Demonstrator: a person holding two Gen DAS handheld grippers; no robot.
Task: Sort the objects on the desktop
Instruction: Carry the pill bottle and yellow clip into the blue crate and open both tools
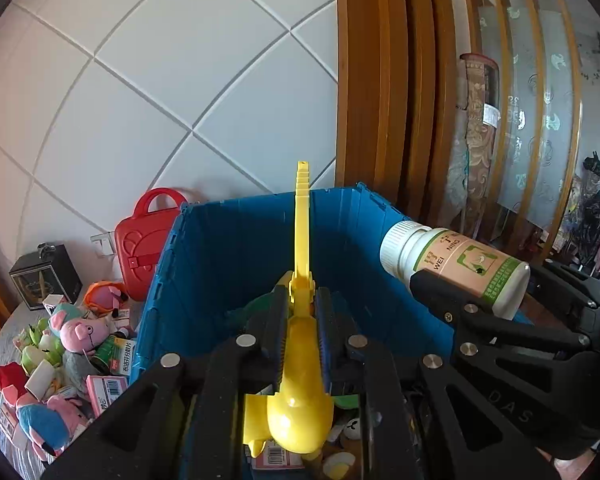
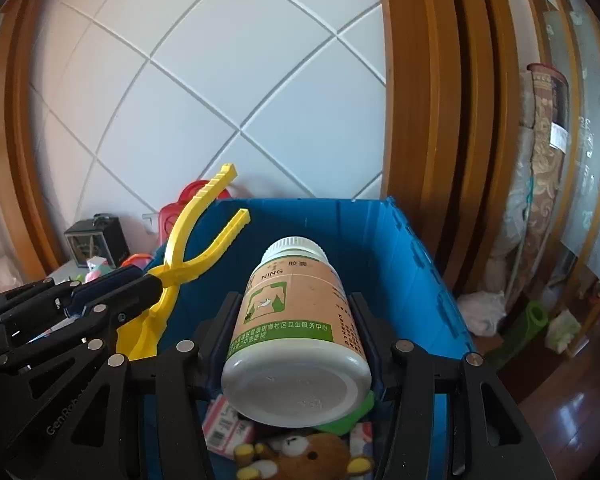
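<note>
Tongs [image 1: 302, 344] are the yellow plastic kind with a scoop-shaped end, and they sit clamped between the pads of the left gripper [image 1: 302, 312], which is squeezed tight on the scoop part just below the hinge. The two long handles stick up and forward; in the right wrist view they spread apart in a V, so the tongs themselves are sprung open and grasp nothing. They hang over the open blue bin [image 1: 228, 248], handles rising past its back wall.

Just to the right, the right gripper [image 2: 296, 312] grips a white pill bottle [image 2: 296, 320] with a peach and green label, cap pointing away from the camera, base toward it. Its pads press on both sides of the bottle, and it's also above the bin.

Down inside the bin I can make out a brown bear plush [image 2: 304, 456], a pink-and-white box [image 2: 228, 428] and something green, partly hidden by the bottle.

Left of the bin there's a pile on the table [image 1: 4, 344]: a pink pig plush [image 1: 85, 334], a blue one [image 1: 44, 424], more small boxes. Behind that stand a red case [image 1: 144, 248] with a handle and a black box [image 1: 44, 276], against a white tiled wall [image 1: 180, 80].
</note>
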